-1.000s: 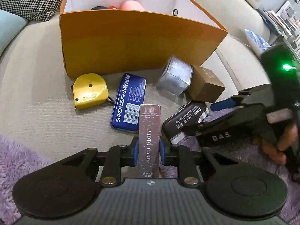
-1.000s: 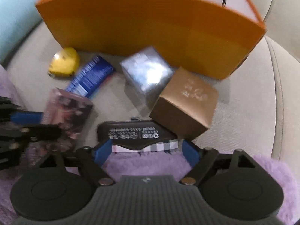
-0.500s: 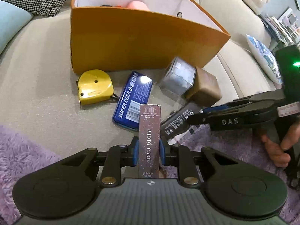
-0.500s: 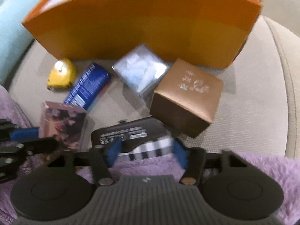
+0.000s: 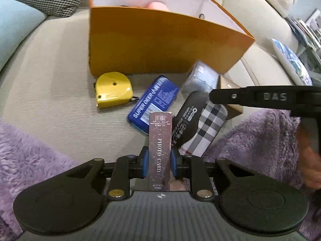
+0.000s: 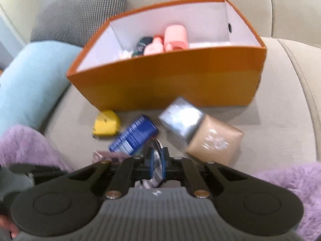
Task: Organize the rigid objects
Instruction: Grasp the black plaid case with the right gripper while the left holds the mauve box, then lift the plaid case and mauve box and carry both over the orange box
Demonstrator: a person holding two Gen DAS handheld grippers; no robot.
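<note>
Blue pads of the left gripper (image 5: 159,161) clamp both sides of a slim dark box lettered PHOTO CARD (image 5: 160,146), which stands upright between them above the beige sofa seat (image 5: 50,104); the right gripper (image 6: 157,161) has its pads pressed onto a black case with a plaid panel (image 5: 197,124), which from the left wrist appears tilted, just right of the card box, under that gripper's black finger; from the right wrist only a strip of plaid shows between the pads. On the seat beyond lie a yellow tape measure (image 5: 112,89), a blue tin (image 5: 153,102) just right of it, a silver cube (image 6: 180,119) and a brown box (image 6: 213,141) touching each other; all four sit in front of an open orange box (image 6: 170,78), whose white interior holds pink items (image 6: 170,40) and a dark one; purple fleece (image 5: 26,146) covers the near edges of the seat; a blue cushion (image 6: 30,82) and a checked grey pillow (image 6: 78,10) lie to the left.
</note>
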